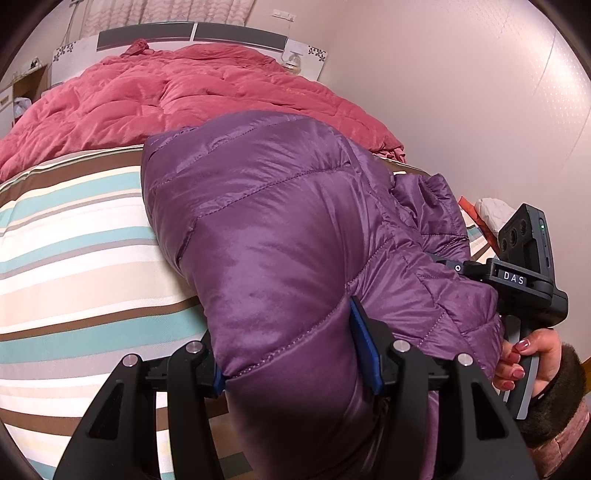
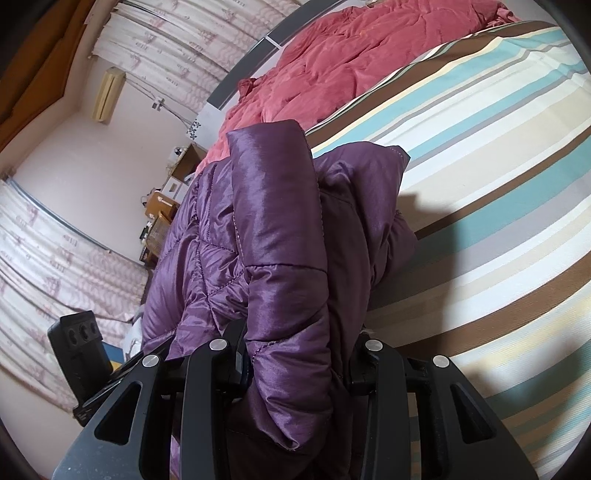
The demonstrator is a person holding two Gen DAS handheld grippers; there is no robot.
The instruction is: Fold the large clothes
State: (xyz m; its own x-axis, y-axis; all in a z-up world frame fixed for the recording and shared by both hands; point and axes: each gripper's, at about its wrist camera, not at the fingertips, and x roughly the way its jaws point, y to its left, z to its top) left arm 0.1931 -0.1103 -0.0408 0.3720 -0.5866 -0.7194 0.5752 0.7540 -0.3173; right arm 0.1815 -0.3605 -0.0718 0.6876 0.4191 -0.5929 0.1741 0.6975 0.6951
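Observation:
A purple quilted down jacket lies bunched on the striped bed sheet. My left gripper is shut on a thick padded fold of the jacket, blue pads pressing both sides. My right gripper is shut on another fold of the same jacket, which rises upright between the jaws and hides the fingertips. The right gripper's body and the hand holding it show at the right in the left wrist view. The left gripper's body shows at lower left in the right wrist view.
A rumpled red quilt covers the far half of the bed up to the headboard. A pale wall runs along the right side. Curtains, a wall air conditioner and small bedside furniture stand beyond the bed.

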